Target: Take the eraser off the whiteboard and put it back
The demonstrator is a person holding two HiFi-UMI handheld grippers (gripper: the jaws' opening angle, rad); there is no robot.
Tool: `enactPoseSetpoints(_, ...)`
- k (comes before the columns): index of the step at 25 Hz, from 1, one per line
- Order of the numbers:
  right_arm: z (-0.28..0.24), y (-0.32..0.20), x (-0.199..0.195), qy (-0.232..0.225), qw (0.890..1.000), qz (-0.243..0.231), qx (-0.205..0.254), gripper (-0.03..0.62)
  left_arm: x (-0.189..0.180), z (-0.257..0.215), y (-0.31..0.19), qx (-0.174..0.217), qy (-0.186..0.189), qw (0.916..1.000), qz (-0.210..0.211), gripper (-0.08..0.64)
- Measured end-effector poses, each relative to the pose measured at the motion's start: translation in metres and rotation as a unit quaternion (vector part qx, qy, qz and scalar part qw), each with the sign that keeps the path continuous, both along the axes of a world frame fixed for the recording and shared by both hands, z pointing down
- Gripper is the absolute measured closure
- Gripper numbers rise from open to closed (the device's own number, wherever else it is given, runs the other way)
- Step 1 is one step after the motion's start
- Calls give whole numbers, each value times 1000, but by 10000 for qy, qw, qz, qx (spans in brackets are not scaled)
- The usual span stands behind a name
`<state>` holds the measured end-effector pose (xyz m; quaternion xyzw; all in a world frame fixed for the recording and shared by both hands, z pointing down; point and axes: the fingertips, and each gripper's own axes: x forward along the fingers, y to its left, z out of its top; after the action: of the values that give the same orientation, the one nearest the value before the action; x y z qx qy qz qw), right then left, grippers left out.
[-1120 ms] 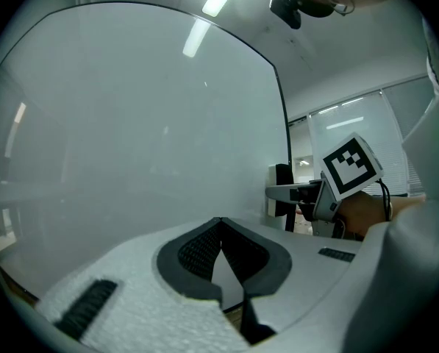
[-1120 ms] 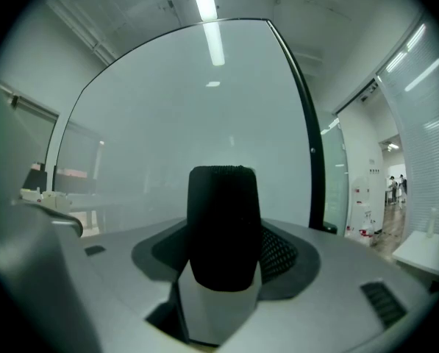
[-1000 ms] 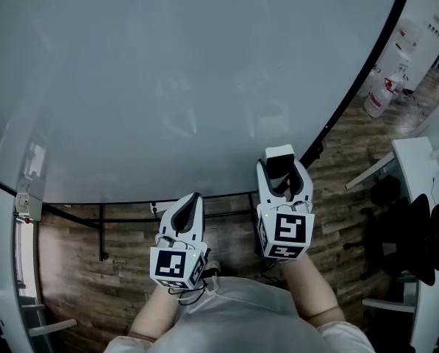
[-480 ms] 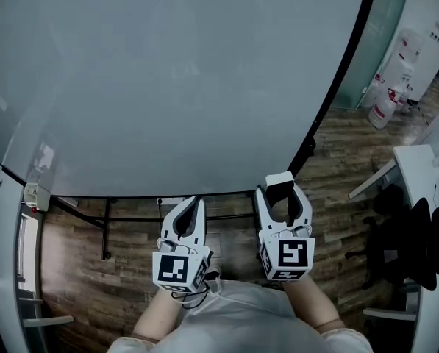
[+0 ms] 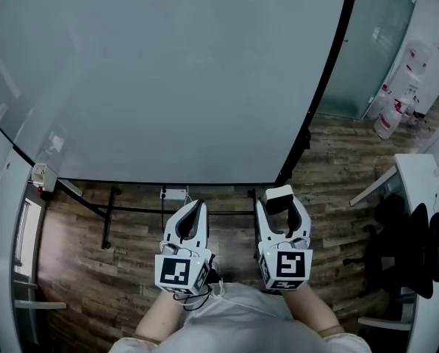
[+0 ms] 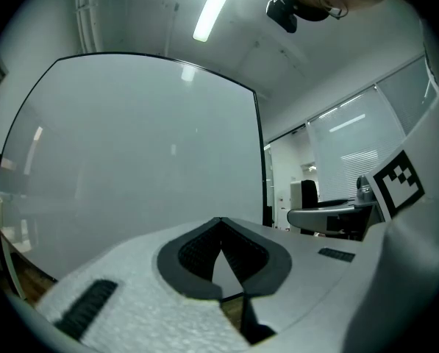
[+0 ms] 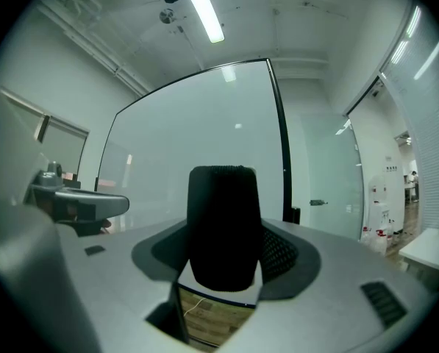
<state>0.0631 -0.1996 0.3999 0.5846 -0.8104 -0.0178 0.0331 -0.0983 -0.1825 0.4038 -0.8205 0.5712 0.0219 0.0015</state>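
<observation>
The eraser (image 5: 279, 195), white-backed with black felt, sits between the jaws of my right gripper (image 5: 280, 206), which is shut on it. In the right gripper view the eraser (image 7: 220, 226) stands upright between the jaws, felt side towards the camera. The whiteboard (image 5: 168, 72) fills the upper part of the head view, and both grippers hang in front of and below its bottom edge, apart from it. My left gripper (image 5: 195, 207) is beside the right one, jaws shut with nothing in them; its tips (image 6: 220, 230) meet in the left gripper view, with the whiteboard (image 6: 131, 153) behind.
The board's black stand bars (image 5: 168, 212) cross the wooden floor (image 5: 79, 271) just ahead of the grippers. A small holder (image 5: 41, 175) sticks out at the board's left corner. A white desk (image 5: 425, 219) with dark chairs (image 5: 395, 234) stands at the right; white containers (image 5: 395, 109) far right.
Both grippers have drawn back from the whiteboard, the right one still holding the eraser. The board's lower edge now lies farther ahead, and more floor shows in front of the grippers.
</observation>
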Motion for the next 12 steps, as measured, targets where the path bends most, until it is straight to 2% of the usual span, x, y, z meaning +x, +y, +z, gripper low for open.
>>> enactPoseSetpoints(12, -2, 17, 4, 25, 9998, -177, 42, 330, 13, -10, 20, 78, -20, 10000, -19, 546)
